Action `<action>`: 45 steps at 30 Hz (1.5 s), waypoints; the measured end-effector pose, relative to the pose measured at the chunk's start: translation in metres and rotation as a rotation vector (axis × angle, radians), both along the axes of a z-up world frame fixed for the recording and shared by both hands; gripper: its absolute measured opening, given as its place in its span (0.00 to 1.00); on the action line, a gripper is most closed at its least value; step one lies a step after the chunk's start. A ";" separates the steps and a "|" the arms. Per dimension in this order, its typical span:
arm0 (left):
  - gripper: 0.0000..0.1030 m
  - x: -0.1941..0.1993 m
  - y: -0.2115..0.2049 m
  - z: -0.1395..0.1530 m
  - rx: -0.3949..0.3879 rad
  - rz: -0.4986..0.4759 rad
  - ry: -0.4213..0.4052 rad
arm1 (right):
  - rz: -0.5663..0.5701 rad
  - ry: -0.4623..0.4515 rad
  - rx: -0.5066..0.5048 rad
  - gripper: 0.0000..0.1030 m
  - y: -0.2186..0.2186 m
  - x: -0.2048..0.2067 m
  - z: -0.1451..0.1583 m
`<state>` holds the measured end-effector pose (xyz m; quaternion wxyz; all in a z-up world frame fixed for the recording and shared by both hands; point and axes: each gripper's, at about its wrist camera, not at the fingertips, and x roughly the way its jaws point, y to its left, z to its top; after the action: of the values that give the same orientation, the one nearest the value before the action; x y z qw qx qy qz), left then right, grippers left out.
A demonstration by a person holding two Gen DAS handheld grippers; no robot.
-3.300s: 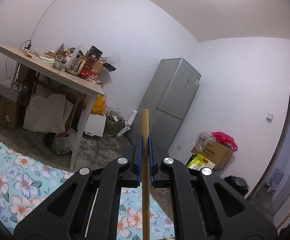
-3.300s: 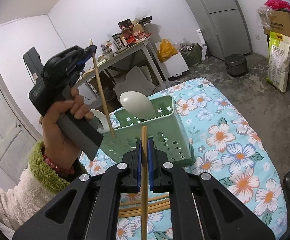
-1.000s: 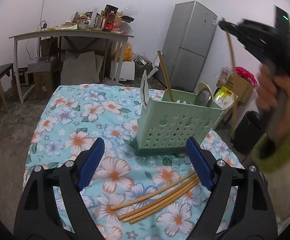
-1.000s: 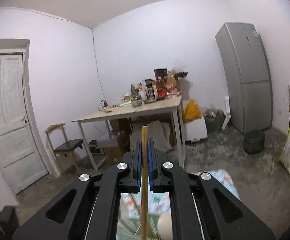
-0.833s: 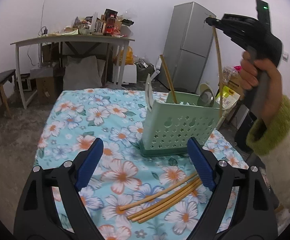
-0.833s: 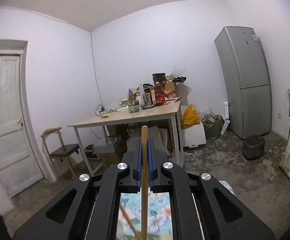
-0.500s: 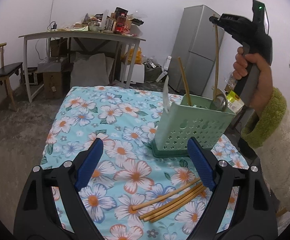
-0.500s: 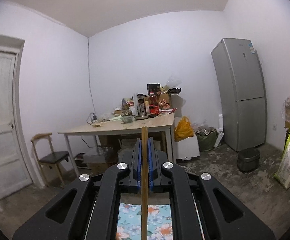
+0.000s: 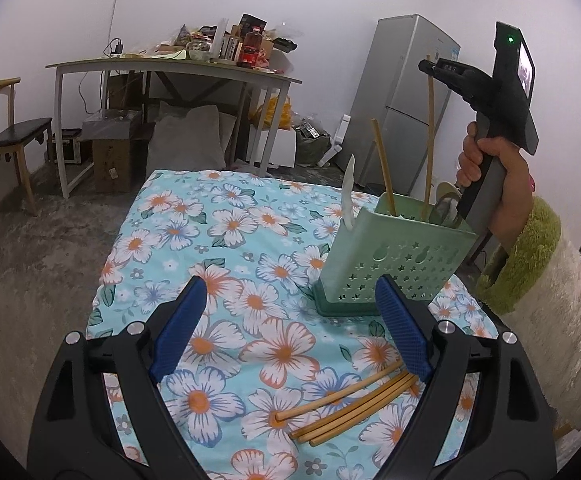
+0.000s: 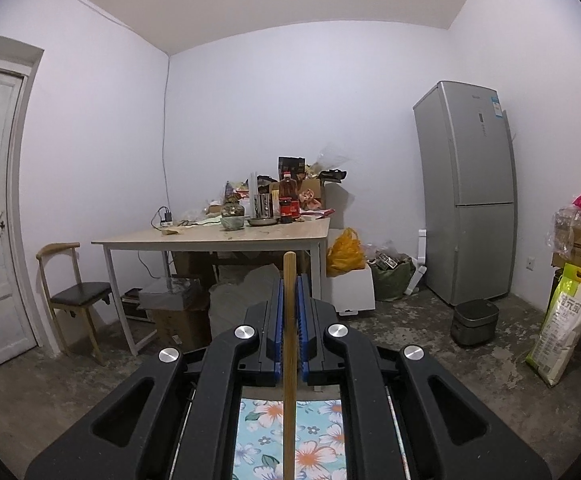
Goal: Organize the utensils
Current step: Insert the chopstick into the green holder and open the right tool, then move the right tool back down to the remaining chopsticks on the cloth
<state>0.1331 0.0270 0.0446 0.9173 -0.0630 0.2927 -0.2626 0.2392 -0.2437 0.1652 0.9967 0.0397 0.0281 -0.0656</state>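
While the right gripper (image 10: 289,344) clenches one thin, rigid, light bamboo chopstick (image 9: 429,136) near its top, lowering into the green utensil caddy (image 9: 400,256), the left gripper (image 9: 290,332) gapes released above four smooth chopsticks (image 9: 346,404) on the bench (image 9: 210,232), best pinched mid-shaft.

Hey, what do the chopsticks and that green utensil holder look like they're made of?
The loose chopsticks on the cloth look like bamboo or light wood: matte tan, round, with a plain uncoated look. The one clamped in the right gripper matches. The green holder looks like moulded plastic: smooth, even pastel colour, thin walls with cleanly cut star-shaped holes and a darker green base.
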 end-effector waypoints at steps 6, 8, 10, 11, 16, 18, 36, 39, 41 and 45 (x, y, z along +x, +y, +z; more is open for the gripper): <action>0.80 0.000 0.001 0.001 -0.002 0.001 0.003 | -0.006 -0.001 0.005 0.15 -0.003 -0.004 -0.002; 0.80 0.000 0.001 0.000 -0.004 0.000 0.003 | -0.004 -0.003 0.013 0.15 -0.005 -0.007 -0.002; 0.80 0.000 0.001 0.001 -0.004 -0.001 0.002 | 0.000 -0.008 0.028 0.15 -0.008 -0.013 0.000; 0.80 -0.001 0.000 0.001 -0.004 -0.003 0.001 | 0.003 -0.010 0.033 0.15 -0.009 -0.017 0.001; 0.80 -0.002 -0.004 -0.002 -0.006 -0.016 0.008 | 0.028 -0.033 0.073 0.21 -0.014 -0.054 0.010; 0.80 -0.001 -0.006 -0.003 -0.009 -0.022 0.014 | 0.037 -0.035 0.091 0.26 -0.016 -0.073 0.012; 0.80 0.010 -0.017 -0.018 0.009 -0.056 0.078 | 0.155 0.437 0.296 0.42 -0.001 -0.158 -0.110; 0.81 0.010 -0.021 -0.020 0.020 -0.053 0.086 | 0.171 0.524 0.353 0.42 0.000 -0.159 -0.138; 0.81 0.010 -0.023 -0.022 0.028 -0.050 0.092 | 0.185 0.577 0.382 0.42 0.003 -0.161 -0.155; 0.81 0.012 -0.026 -0.026 0.044 -0.042 0.103 | 0.203 0.656 0.457 0.42 0.008 -0.160 -0.181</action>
<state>0.1447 0.0011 0.0190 0.8964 -0.0502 0.3467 -0.2715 0.0787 -0.2354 -0.0158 0.9018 0.2341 0.3619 0.0318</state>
